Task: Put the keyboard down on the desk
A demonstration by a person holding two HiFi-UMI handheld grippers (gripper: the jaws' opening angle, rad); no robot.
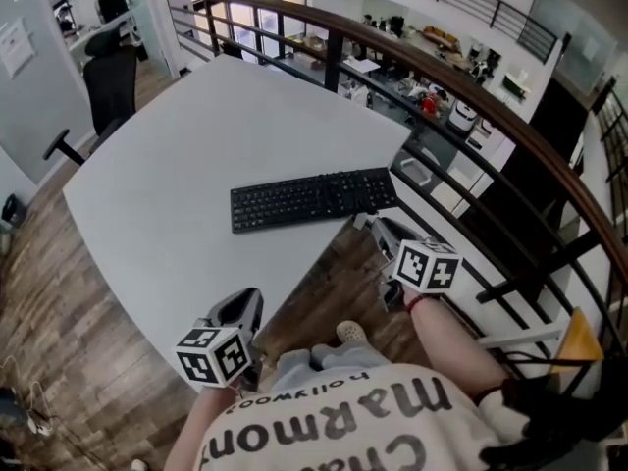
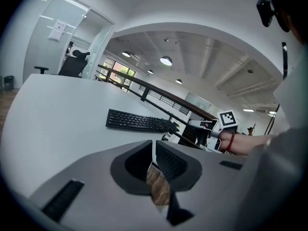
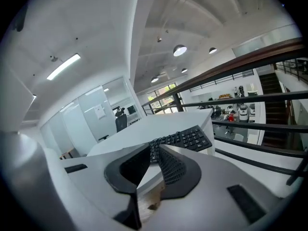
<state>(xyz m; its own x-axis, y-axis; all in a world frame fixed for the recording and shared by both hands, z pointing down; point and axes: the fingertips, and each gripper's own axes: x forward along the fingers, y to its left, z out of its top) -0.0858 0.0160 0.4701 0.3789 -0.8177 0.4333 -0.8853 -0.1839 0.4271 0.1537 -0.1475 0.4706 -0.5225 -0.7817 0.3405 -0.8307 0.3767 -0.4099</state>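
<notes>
Nearest the person, the left gripper (image 1: 246, 300) hangs over the near edge of the white desk (image 1: 167, 194), its jaws drawn together with nothing between them; in the left gripper view only a sliver of wooden floor (image 2: 159, 189) shows through the narrow slit. The right gripper (image 1: 370, 222) sits just off the desk's right edge, close beside the keyboard's right end but apart from it, jaws likewise pinched narrow and empty. The black keyboard (image 1: 314, 199) lies flat on the desk, its right end near the corner. Beyond runs a dark railing (image 1: 471, 91), and a black office chair (image 1: 110, 81) stands at the far left.
</notes>
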